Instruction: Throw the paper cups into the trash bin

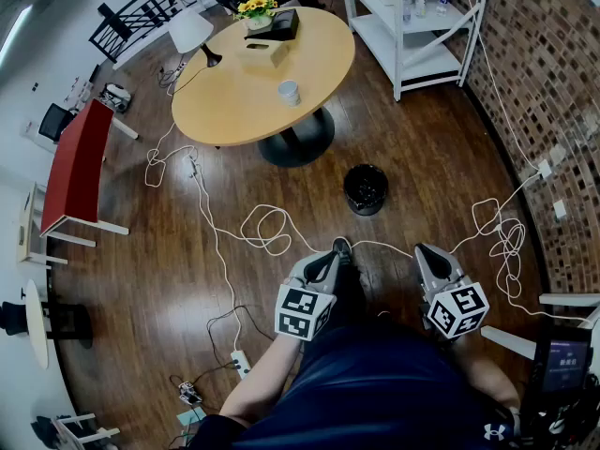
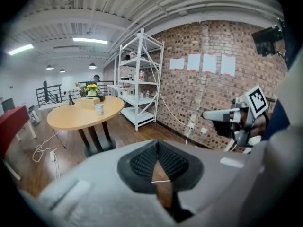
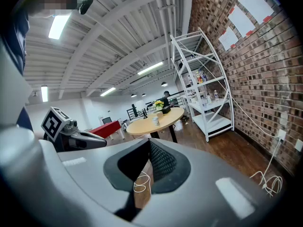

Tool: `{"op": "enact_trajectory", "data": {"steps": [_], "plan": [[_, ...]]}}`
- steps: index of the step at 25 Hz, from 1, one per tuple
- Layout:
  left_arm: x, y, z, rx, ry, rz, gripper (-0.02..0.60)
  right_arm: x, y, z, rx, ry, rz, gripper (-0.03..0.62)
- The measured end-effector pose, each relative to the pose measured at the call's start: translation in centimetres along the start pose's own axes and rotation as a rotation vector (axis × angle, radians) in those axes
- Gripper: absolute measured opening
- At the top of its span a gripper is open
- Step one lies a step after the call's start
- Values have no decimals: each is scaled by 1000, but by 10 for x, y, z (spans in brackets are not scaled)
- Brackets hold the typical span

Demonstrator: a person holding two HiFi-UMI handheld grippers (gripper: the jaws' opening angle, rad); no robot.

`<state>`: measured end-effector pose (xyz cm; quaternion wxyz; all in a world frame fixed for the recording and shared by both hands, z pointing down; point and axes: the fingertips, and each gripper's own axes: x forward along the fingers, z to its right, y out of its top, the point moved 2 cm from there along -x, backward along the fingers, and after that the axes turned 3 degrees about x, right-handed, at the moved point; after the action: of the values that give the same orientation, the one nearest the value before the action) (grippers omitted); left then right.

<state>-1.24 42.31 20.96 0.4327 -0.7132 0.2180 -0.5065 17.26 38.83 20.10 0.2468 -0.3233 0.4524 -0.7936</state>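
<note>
A white paper cup point(image 1: 289, 92) stands upright on the round wooden table point(image 1: 234, 101), well ahead of me. On the floor between the table and me is the black trash bin point(image 1: 366, 188). My left gripper point(image 1: 339, 246) and right gripper point(image 1: 422, 251) are held low and close to my body, side by side, both shut with nothing in them. The left gripper view shows the cup point(image 2: 99, 109) far off on the table point(image 2: 75, 119), beyond its closed jaws point(image 2: 158, 143). From the right gripper point(image 3: 149, 142) the cup point(image 3: 155, 120) is also distant.
White cables point(image 1: 267, 228) loop over the wood floor in front of my feet, with more point(image 1: 502, 237) at the right by the brick wall. A white shelf unit point(image 1: 412, 26) stands at the back right and a red table point(image 1: 75, 162) at the left. A tissue box point(image 1: 264, 52) and flowers point(image 1: 256, 9) share the round table.
</note>
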Motion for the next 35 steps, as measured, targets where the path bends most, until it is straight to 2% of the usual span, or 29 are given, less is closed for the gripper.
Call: {"op": "enact_trajectory", "data": {"steps": [6,10,14,17,20,24,28,31,35], "plan": [[78,29,-85,-18,0,40,8,75,19,46,4,-71,-19,9],[130,70,-156,-32,-12,47,76,137,52,66,13,-110,-56,9],[174,121,-254,-12,22,59,114,208,85,69,3,-105,-69,9],[205,146,-325,24,66,19,117,251,104,71,26,-110,-64,9],[230,164,-373,21,113,-28,123,277,113,74,42,-96,-71,9],[250,177,-402,-25,188,-42,132,309,113,88,47,-44,-84,9],[244,175,-403,-81,250,-53,137,345,121,85,-11,64,-101,9],[238,176,-403,-89,279,-48,137,377,137,79,-69,149,-118,10],[253,165,-424,-95,280,-121,137,406,142,65,-107,229,-151,9]]}}
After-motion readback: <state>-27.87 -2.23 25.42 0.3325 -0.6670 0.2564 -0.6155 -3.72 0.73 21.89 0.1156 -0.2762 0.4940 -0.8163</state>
